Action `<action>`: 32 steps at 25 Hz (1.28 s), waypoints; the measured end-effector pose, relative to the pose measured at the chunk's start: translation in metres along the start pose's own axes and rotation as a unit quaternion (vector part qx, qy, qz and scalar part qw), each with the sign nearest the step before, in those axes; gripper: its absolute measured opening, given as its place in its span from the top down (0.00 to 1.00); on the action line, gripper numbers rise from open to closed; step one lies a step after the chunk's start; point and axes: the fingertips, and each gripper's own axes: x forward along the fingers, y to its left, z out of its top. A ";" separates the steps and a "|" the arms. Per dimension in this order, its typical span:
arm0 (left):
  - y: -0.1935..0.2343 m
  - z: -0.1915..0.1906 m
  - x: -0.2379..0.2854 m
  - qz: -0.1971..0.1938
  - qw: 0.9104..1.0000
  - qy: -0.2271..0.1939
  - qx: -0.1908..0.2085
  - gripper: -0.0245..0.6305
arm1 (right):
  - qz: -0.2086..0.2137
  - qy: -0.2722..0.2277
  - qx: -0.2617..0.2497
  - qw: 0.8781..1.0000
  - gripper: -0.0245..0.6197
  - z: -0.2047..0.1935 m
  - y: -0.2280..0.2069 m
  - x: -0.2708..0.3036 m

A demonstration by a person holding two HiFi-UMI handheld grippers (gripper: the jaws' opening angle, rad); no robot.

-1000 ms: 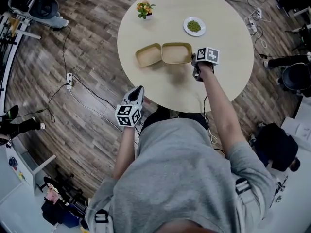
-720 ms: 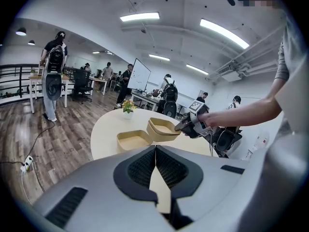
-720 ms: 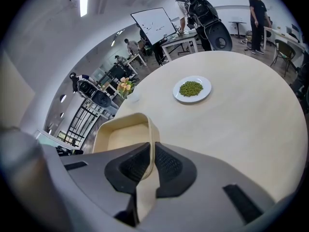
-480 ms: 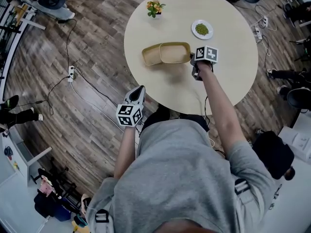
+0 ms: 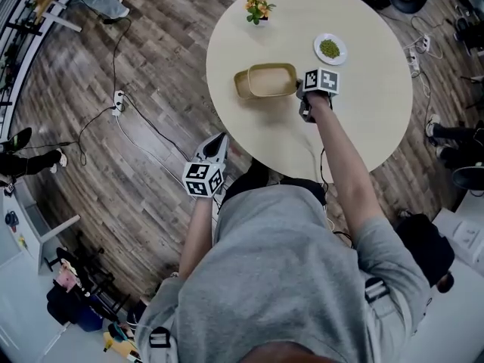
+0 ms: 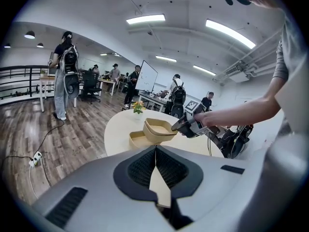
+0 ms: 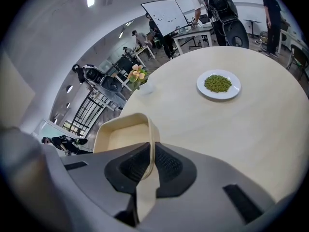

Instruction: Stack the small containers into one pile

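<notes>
Over the round table [image 5: 363, 127] in the head view, your right gripper [image 5: 300, 95] holds one tan container [image 5: 272, 80] partly above the second container [image 5: 240, 86], and your left gripper [image 5: 218, 138] hangs off the table's near edge. Left gripper view: its jaws are together, nothing between them, and the tan container is raised over the second one. Right gripper view: jaws clamped on the tan container's rim wall, plate of green bits [image 7: 218, 83] beyond.

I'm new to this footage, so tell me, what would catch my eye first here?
The right tool pinches the rim of a tan container and holds it partly over a second container on the round table. Beyond them sit a plate of green bits and small flowers. The left tool hangs shut and empty off the table's near edge.
</notes>
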 end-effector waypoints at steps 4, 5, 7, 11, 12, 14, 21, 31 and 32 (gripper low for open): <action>0.014 -0.002 -0.009 0.017 1.000 -0.001 -0.008 0.93 | 0.003 0.014 -0.016 1.000 0.91 0.001 0.014 0.016; 0.016 -0.002 -0.011 0.020 1.000 -0.002 -0.010 0.93 | 0.002 0.018 -0.020 1.000 0.91 0.002 0.016 0.020; 0.019 -0.003 -0.016 0.027 1.000 -0.004 -0.012 0.93 | 0.000 0.025 -0.030 0.999 0.91 0.002 0.019 0.026; 0.028 -0.009 -0.022 0.043 0.999 -0.007 -0.022 0.93 | 0.006 0.033 -0.037 0.999 0.91 0.002 0.027 0.038; 0.031 -0.012 -0.023 0.046 0.999 -0.007 -0.025 0.93 | 0.008 0.035 -0.037 0.999 0.91 0.002 0.029 0.042; 0.034 -0.016 -0.023 0.051 0.998 -0.008 -0.029 0.93 | 0.010 0.038 -0.040 0.998 0.91 0.002 0.031 0.048; 0.039 -0.017 -0.028 0.062 0.997 -0.010 -0.037 0.93 | 0.008 0.056 -0.055 0.997 0.91 0.001 0.037 0.063; 0.046 -0.020 -0.026 0.069 0.997 -0.007 -0.044 0.93 | 0.011 0.066 -0.058 0.996 0.88 -0.005 0.032 0.075; 0.045 -0.020 -0.025 0.068 0.997 -0.007 -0.044 0.93 | 0.014 0.067 -0.060 0.996 0.87 -0.005 0.033 0.075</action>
